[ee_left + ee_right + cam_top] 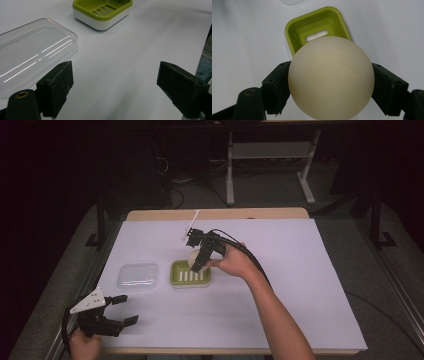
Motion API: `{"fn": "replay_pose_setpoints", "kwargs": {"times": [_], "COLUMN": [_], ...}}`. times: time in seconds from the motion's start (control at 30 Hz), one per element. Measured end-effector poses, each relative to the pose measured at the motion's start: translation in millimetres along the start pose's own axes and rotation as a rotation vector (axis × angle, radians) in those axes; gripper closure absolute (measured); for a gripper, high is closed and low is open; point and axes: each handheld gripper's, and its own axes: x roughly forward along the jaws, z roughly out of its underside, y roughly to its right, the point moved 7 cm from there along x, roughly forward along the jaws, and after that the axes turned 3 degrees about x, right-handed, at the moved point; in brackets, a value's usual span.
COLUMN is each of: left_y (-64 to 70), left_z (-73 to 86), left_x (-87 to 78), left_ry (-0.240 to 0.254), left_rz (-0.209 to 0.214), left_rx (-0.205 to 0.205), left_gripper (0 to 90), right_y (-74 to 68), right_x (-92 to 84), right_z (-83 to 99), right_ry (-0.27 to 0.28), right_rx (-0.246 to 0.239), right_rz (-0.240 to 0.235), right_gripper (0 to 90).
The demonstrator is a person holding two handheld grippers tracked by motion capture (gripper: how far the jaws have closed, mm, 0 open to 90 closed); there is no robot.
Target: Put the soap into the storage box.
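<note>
My right gripper is shut on a cream round soap and holds it just above a green soap dish with a slotted floor and white base, near the table's middle. From the right gripper view the green dish lies right behind the soap. A clear plastic lid lies flat to the left of the dish. My left gripper stands open near the front left corner with nothing between its jaws. The left gripper view has the lid on the left and the dish farther off.
A white sheet covers the wooden table, with bare room to the right and front. A cable trails from the right gripper over the forearm. Desk legs and cables stand on the floor beyond the far edge.
</note>
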Motion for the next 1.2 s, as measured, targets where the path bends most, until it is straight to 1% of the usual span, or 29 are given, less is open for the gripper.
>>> {"fn": "replay_pose_setpoints", "kwargs": {"times": [0.53, 0.63, 0.7, 0.8, 0.9, 1.0, 1.2], "left_y": [0.0, 0.4, 0.3, 1.0, 0.0, 0.0, 0.3], "left_z": [0.1, -0.5, -0.4, -1.1, -0.1, 0.0, -0.3], "left_x": [-0.4, 0.1, 0.0, 0.7, -0.3, -0.3, 0.2], "left_ry": [-0.003, 0.011, 0.009, 0.019, 0.005, 0.004, 0.008], "left_rz": [0.001, 0.000, 0.001, 0.001, 0.001, 0.002, 0.002], "left_rx": [0.005, -0.006, -0.005, -0.015, 0.000, 0.000, -0.003], "left_gripper": [12.9, 12.9, 12.9, 12.9, 12.9, 12.9, 12.9], "right_y": [-3.6, -4.3, -4.5, -3.6, -3.4, -3.1, -4.4], "right_x": [13.3, 16.7, 18.2, 20.2, 21.4, 23.4, 28.3], "right_z": [-11.1, -12.4, -12.8, -13.1, -13.2, -14.0, -14.8], "right_ry": [0.011, 0.011, 0.005, 0.002, -0.002, 0.002, -0.010], "right_rx": [0.006, -0.002, -0.003, -0.002, 0.007, 0.004, 0.007], "right_rz": [-0.009, -0.009, -0.005, -0.003, -0.005, -0.008, -0.006], "right_gripper": [23.2, 23.2, 23.2, 23.2, 23.2, 23.2, 23.2]}}
